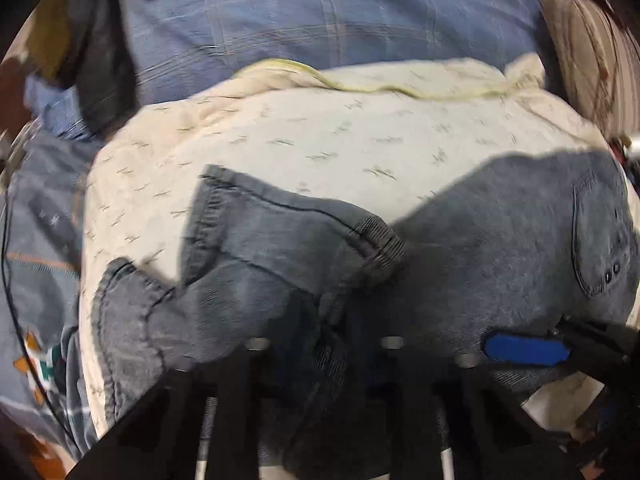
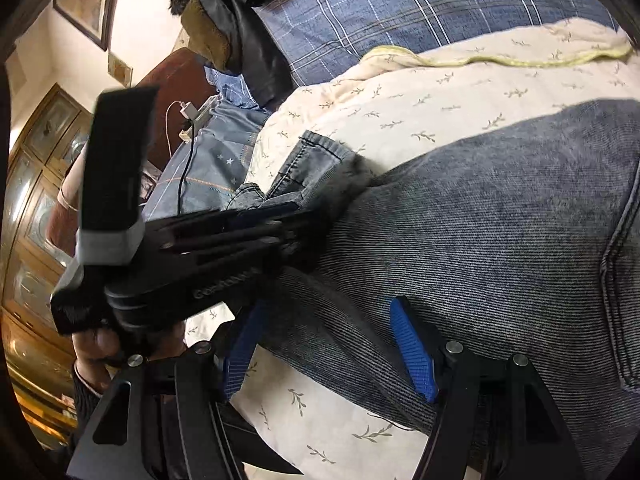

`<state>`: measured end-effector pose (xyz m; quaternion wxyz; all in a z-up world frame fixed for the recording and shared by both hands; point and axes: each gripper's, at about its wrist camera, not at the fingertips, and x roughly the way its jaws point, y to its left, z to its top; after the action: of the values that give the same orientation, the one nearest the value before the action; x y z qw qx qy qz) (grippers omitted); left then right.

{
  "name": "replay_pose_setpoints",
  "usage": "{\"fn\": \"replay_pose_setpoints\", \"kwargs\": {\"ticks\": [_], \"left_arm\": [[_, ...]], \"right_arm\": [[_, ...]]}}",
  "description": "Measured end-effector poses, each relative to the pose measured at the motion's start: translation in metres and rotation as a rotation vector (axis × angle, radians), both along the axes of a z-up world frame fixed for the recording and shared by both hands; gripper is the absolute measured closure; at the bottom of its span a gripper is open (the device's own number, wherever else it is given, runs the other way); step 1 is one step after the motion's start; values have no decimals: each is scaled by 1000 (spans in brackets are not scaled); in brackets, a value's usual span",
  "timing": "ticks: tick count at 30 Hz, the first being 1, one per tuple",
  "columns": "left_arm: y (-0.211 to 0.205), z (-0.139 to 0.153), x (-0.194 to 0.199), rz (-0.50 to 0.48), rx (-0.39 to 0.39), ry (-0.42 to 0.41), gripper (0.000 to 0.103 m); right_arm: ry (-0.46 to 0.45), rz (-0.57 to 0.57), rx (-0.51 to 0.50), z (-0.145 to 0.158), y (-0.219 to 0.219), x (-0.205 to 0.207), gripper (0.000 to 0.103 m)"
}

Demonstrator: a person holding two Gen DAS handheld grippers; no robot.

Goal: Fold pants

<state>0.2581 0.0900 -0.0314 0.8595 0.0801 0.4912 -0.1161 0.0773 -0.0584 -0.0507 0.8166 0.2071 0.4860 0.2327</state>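
I have the grey denim pants (image 2: 500, 240) lying across a cream leaf-print quilt (image 2: 400, 108) on the bed, over a blue plaid sheet (image 2: 400, 4). From the right wrist camera, the pants fill the frame from centre out to three o'clock, with the waistband corner (image 2: 320, 156) toward ten o'clock of centre.

My right gripper (image 2: 332, 344) stands open, its blue pads (image 2: 414, 348) spread and resting on the denim's near edge without pinching it.

My left gripper (image 2: 296, 220) comes in from nine o'clock, its black fingers drawn close together on a fold of denim beside the waistband. A hand (image 2: 104, 344) holds its handle at eight o'clock.

From the left wrist camera, bunched denim (image 1: 248, 280) sits right over that gripper's fingertips, hems (image 1: 124, 312) trailing toward eight o'clock, and the back pocket (image 1: 600, 248) at three o'clock.
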Motion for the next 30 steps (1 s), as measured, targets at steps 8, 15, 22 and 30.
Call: {"fn": "replay_pose_setpoints", "kwargs": {"ticks": [8,15,22,30], "left_arm": [[155,40,-53,453,-810,-179,92],[211,-31,-90,842,-860,-3,95],[199,-29,-77,834,-765,38,62],[184,-19,-73,888,-577,-12,103]], "right_arm": [[-53,113,-51,16,44,12,36],[-28,206,-156,-5,100,20,36],[-24,159,-207,-12,100,14,48],[-21,195,-295,-9,114,11,97]]}}
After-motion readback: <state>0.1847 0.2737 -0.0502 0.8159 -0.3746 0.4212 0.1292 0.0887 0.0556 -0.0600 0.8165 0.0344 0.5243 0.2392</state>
